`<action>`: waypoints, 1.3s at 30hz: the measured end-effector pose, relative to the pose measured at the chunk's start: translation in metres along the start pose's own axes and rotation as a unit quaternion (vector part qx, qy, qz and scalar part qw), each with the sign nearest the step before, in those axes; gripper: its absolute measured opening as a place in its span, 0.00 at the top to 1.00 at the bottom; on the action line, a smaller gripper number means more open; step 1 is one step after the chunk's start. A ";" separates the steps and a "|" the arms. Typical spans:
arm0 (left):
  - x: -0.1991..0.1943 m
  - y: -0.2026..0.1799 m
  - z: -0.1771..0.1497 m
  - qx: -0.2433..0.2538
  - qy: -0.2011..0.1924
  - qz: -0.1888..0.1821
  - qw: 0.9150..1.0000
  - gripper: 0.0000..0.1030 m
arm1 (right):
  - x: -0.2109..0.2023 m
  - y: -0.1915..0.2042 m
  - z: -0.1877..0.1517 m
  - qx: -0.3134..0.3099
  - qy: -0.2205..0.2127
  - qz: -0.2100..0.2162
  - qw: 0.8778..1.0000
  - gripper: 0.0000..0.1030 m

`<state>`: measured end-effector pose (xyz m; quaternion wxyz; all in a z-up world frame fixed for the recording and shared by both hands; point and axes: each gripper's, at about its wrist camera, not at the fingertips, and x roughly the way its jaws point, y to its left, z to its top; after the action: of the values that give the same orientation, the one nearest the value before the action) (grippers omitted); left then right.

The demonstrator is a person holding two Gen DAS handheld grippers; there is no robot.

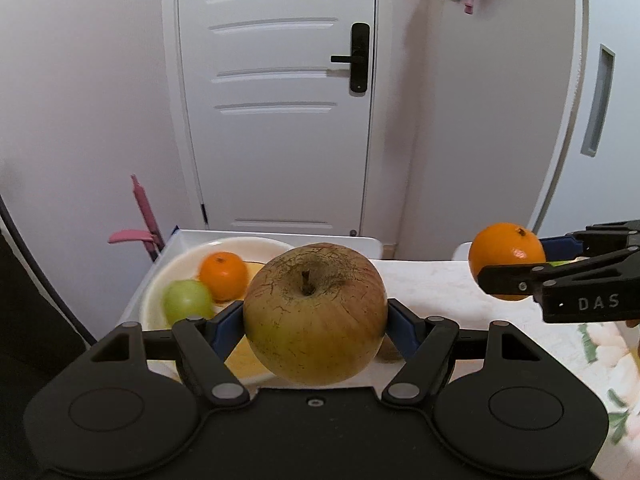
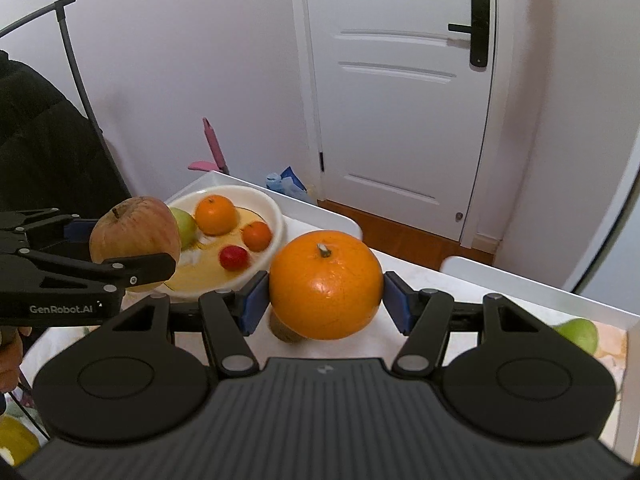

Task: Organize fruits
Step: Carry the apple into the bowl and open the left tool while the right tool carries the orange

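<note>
- The left tool point(image 1: 316, 320), marked "GenRobot.AI", clamped one apple point(image 1: 315, 314) above the tabletop point(image 1: 432, 284).
- The right tool point(image 2: 326, 294), marked "DAS", clamped one orange point(image 2: 326, 284).
- The bowl point(image 2: 276, 216) held two oranges, one green fruit and one red fruit.

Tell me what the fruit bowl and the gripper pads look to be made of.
Bowl: likely glazed ceramic, cream and glossy with a thick rounded rim, though hard plastic is possible. Left gripper's pads and right gripper's pads: blue, matte, probably rubber or soft plastic, set on black hard-plastic fingers.

We seem to be in a home: a white door point(image 1: 276, 96) with a lock, a bowl point(image 2: 276, 216) of fruit.
</note>
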<state>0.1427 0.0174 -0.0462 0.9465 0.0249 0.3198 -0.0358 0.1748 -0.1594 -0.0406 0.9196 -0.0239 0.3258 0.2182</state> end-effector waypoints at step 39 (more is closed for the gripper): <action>0.102 0.071 -0.027 0.182 0.055 -0.083 0.978 0.24 | 0.100 0.081 0.026 0.055 0.040 -0.067 0.995 0.26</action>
<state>0.2130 0.0851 -0.1275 0.9010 0.1714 0.3601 -0.1707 0.2257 -0.0431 -0.0736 0.9183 -0.0032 0.3713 0.1369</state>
